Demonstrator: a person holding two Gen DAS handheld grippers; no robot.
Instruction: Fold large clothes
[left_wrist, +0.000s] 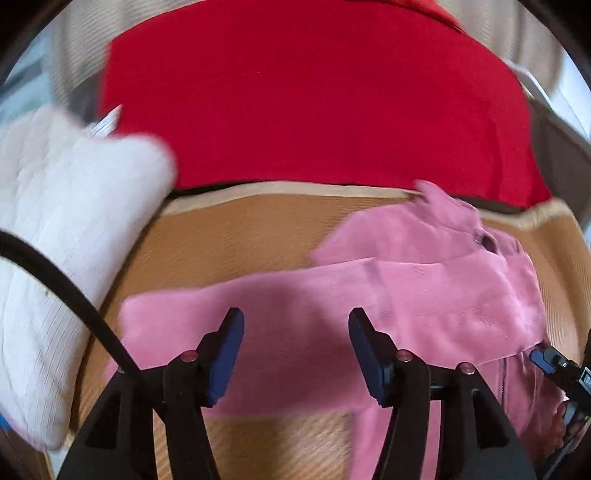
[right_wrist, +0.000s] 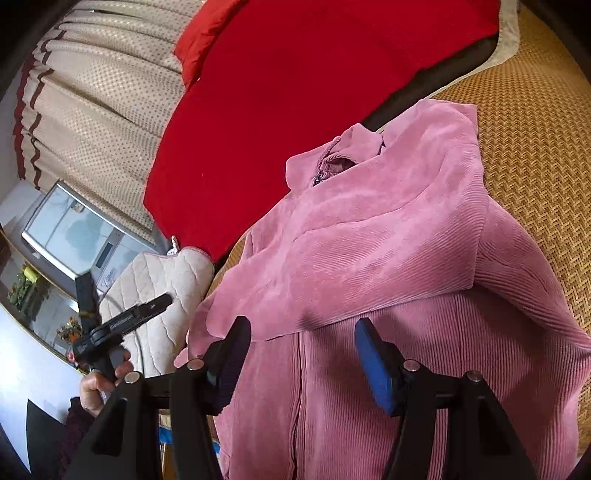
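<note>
A pink corduroy zip jacket (right_wrist: 388, 266) lies on a woven tan mat (right_wrist: 535, 110), collar toward the red blanket. One sleeve is folded across its chest. In the left wrist view the jacket (left_wrist: 369, 295) spreads under and to the right of my left gripper (left_wrist: 295, 325), which is open and empty just above the folded sleeve. My right gripper (right_wrist: 303, 332) is open and empty above the jacket's zipper front. The left gripper also shows in the right wrist view (right_wrist: 162, 301), held by a hand at the left.
A red blanket (left_wrist: 314, 92) lies beyond the mat. A white quilted pillow (left_wrist: 55, 240) sits at the left edge of the mat (left_wrist: 240, 236). Beige curtains (right_wrist: 103, 92) and a window (right_wrist: 74, 232) lie behind. A black cable (left_wrist: 74, 295) crosses the left wrist view.
</note>
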